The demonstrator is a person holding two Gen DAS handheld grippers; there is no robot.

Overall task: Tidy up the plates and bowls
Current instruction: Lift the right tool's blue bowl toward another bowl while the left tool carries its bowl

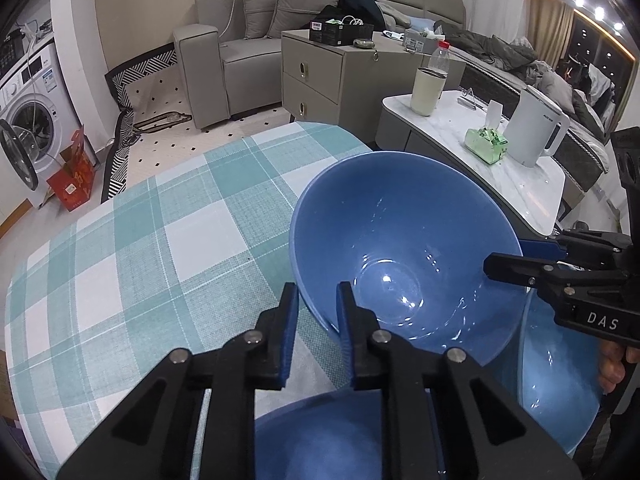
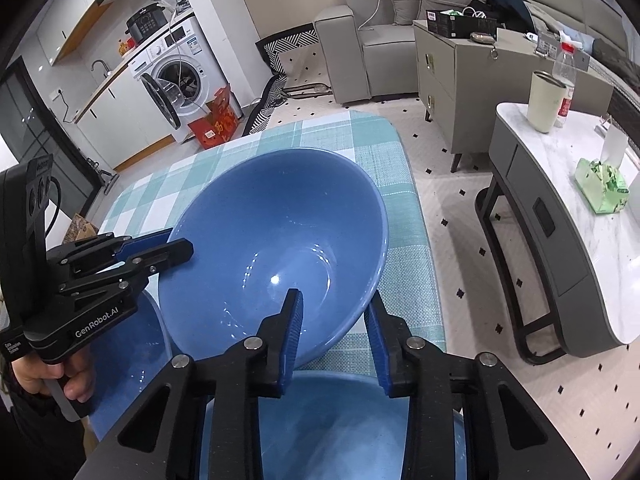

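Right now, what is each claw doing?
Left claw: closed on the near rim of the big blue bowl.
Right claw: closed on the same bowl's rim, opposite side.

Definitely a lived-in studio flat: a grey fabric corner sofa is parked right by a white front-loading washing machine, a kitchen counter with a sink tap is seen behind, and a white electric kettle is left on a marble-topped side table.
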